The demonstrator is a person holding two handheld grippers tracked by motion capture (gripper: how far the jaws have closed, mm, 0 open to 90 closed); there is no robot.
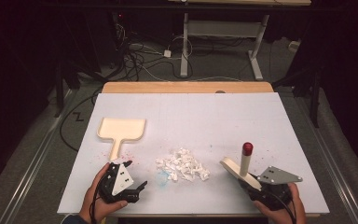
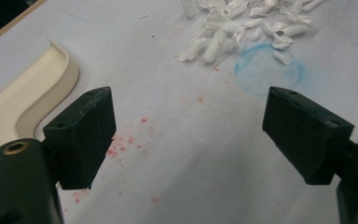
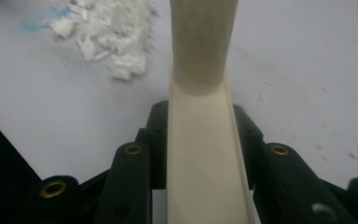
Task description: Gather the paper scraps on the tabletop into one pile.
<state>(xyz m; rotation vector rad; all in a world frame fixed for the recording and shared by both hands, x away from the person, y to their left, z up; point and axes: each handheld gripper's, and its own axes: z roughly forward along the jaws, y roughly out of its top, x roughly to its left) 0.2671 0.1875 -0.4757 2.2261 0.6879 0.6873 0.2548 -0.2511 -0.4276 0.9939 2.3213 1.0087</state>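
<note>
Cream plastic brush [image 1: 240, 169] sits clamped in the right hand-held gripper [image 1: 257, 185], right of the white paper scraps [image 1: 182, 165] on the surface [image 1: 205, 116]. Left hand-held gripper [image 1: 137, 179] rests with jaws apart, just below the cream dustpan [image 1: 121, 130].

Dim room with dark surroundings, grey carpeted floor [image 1: 37, 154], tangled black and white cables [image 1: 142, 56], white metal-legged desk frame [image 1: 223, 32] behind, wooden-edged table [image 1: 186, 87].
</note>
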